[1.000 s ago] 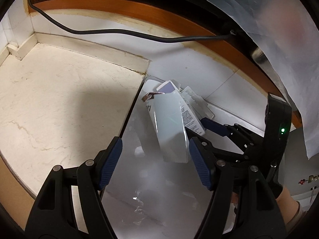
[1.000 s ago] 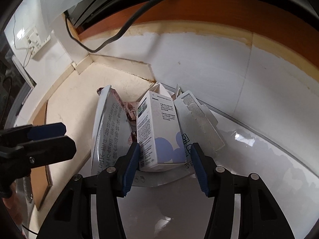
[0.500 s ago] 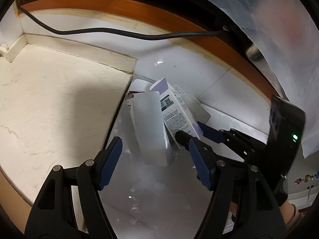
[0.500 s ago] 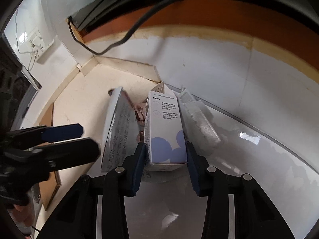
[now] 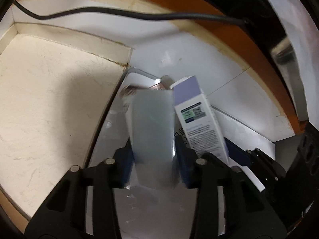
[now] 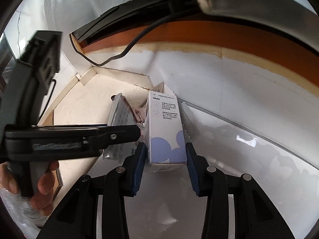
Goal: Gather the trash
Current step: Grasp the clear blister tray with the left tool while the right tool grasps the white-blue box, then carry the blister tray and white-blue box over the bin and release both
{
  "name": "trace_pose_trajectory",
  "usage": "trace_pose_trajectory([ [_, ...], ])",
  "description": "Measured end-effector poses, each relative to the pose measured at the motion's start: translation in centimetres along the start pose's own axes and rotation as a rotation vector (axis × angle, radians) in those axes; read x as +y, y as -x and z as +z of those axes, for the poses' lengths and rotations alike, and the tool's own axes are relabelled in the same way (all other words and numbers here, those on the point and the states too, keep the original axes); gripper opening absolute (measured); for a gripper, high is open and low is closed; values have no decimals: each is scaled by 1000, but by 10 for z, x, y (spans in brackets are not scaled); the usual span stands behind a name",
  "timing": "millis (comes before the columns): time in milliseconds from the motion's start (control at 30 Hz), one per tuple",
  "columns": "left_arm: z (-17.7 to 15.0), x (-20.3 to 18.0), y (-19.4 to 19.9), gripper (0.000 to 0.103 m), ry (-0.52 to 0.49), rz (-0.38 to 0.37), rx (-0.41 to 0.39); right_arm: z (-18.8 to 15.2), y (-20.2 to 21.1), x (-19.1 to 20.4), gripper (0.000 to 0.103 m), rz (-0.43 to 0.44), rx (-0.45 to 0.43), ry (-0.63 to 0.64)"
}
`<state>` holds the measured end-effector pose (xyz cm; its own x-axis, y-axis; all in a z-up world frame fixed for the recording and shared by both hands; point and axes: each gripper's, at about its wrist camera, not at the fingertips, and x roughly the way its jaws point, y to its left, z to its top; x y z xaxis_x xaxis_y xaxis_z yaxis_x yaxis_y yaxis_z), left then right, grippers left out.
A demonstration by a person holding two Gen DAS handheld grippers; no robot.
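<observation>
Pointing steeply down, the right tool (image 6: 165, 155) clamps a printed cardboard box (image 6: 166, 131); the left tool (image 5: 153, 157) is closing around a flat silvery packet (image 5: 152, 137).

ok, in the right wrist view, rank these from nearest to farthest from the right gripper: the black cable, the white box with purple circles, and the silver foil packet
1. White box with purple circles: between the pads of the right gripper.
2. Silver foil packet: just left of the box, where the left gripper is closing in.
3. Black cable: farthest, up along the back wall.
</observation>
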<state>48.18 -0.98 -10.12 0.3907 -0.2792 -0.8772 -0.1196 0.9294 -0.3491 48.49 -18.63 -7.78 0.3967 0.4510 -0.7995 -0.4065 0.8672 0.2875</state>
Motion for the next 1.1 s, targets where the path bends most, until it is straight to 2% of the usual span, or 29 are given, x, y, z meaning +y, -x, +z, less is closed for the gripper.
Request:
trace_pose_trajectory([
  [200, -9, 1, 9, 32, 13, 34, -69, -8, 15, 1, 38, 7, -24, -18],
  [467, -46, 3, 51, 32, 10, 58, -158, -33, 65, 13, 38, 30, -73, -29],
  [833, -123, 12, 135, 32, -40, 34, -230, -90, 132, 51, 38, 19, -104, -48],
  [1100, -192, 27, 188, 32, -101, 5, -217, -157, 186, 101, 38, -32, -145, -76],
])
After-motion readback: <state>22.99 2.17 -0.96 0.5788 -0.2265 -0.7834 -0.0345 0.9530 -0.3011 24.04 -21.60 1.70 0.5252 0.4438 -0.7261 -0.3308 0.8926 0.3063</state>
